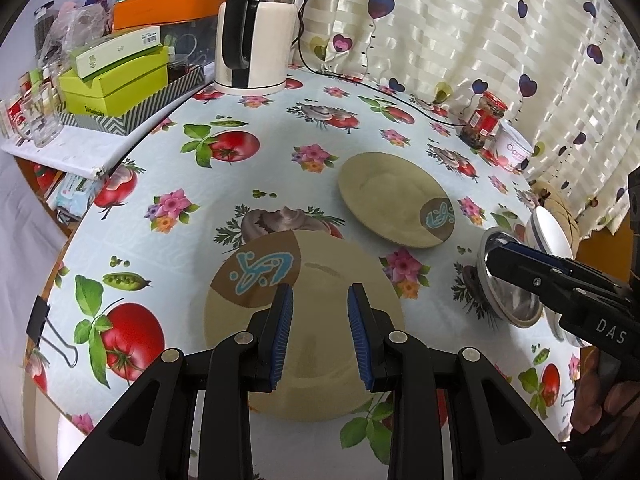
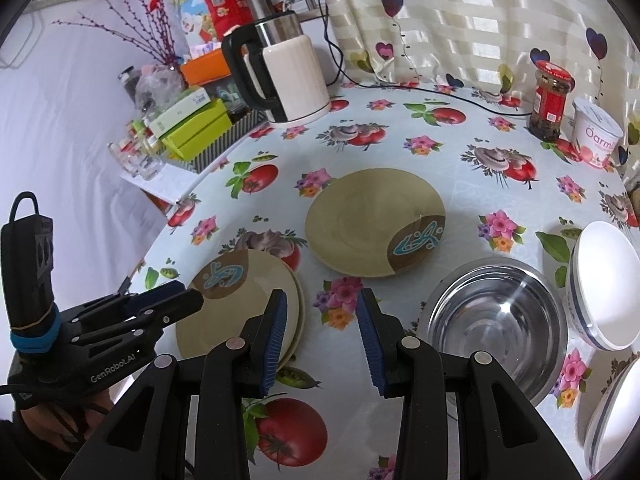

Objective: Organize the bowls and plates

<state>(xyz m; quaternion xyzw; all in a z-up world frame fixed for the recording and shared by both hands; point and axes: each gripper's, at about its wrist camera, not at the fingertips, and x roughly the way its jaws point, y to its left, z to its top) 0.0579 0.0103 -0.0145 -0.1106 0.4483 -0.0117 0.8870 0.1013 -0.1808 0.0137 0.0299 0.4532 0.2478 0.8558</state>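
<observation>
We hover the left gripper [image 1: 320,332], jaws apart, over the near plates [image 1: 320,320]; the right gripper [image 2: 322,336] (jaws also apart) holds nothing. Next, probably, stacking the far plate [image 2: 372,220].

A white kettle [image 2: 294,80], red-lidded jar [image 2: 550,100] and yogurt tub [image 2: 596,136] stand on the floral tablecloth [image 2: 460,160]

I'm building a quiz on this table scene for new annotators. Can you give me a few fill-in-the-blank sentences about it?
1. The left gripper hovers open over a stack of ____ tan plates.
2. The single plate lies apart from the stack, with its brown patch facing the ____ bowl.
3. The white electric ____ stands at the table's far edge, by the curtain.
4. The jar beside the yogurt tub has a ____ lid.

Missing words: two; steel; kettle; red
</observation>
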